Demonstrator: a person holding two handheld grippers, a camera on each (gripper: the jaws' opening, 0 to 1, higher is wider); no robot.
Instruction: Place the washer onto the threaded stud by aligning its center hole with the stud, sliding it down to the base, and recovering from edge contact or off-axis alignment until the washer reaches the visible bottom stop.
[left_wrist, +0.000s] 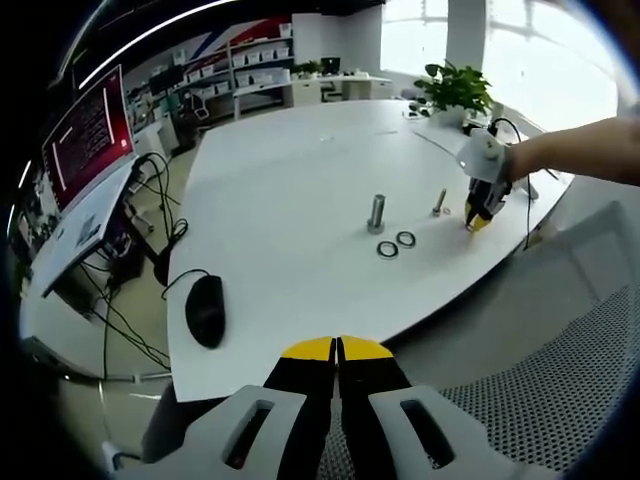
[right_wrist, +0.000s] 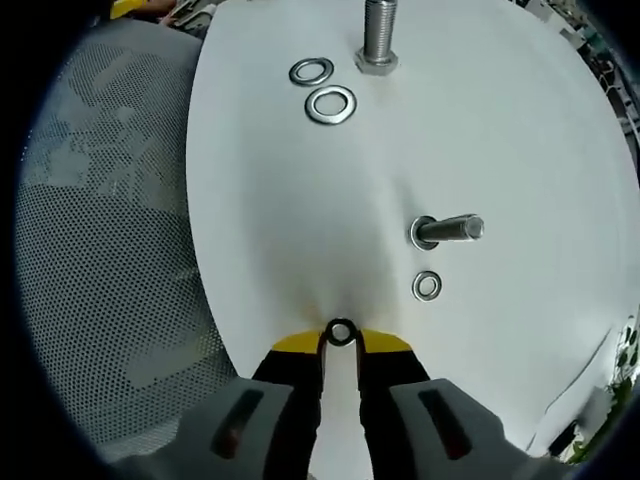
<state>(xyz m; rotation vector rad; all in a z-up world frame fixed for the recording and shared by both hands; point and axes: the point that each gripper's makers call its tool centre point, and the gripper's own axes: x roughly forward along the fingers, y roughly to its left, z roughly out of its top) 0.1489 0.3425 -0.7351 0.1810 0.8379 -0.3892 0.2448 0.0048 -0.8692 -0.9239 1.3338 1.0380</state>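
While both tongs hang over the white worktop (right_wrist: 300, 220), the scene reads thus:

Right gripper (right_wrist: 341, 340): its yellow-tipped jaws pinch a small washer (right_wrist: 341, 332) by its rim, just above the worktop's near edge; in the left gripper view the same tool (left_wrist: 478, 216) stands at the worktop's right edge, a person's hand (left_wrist: 520, 160) on it.

Left gripper (left_wrist: 338, 350): jaws pressed together, nothing between them, held off the worktop's near edge.

Threaded stud (right_wrist: 448, 229): small, upright on its base, just beyond the held washer and a little to its right.

Loose small washer (right_wrist: 427, 285): flat on the worktop, between the stud and the right gripper.

Large bolt (right_wrist: 378, 35): upright, farther in from the edge.

Two larger washers (right_wrist: 330, 104): flat, side by side, just beside the large bolt.

Mouse (left_wrist: 205, 309): near the worktop's left corner, cable trailing.

Monitor (left_wrist: 85, 135): beyond the left edge.

Potted plant (left_wrist: 455, 90): far edge.

Mesh chair (right_wrist: 110, 260): beside the near edge.
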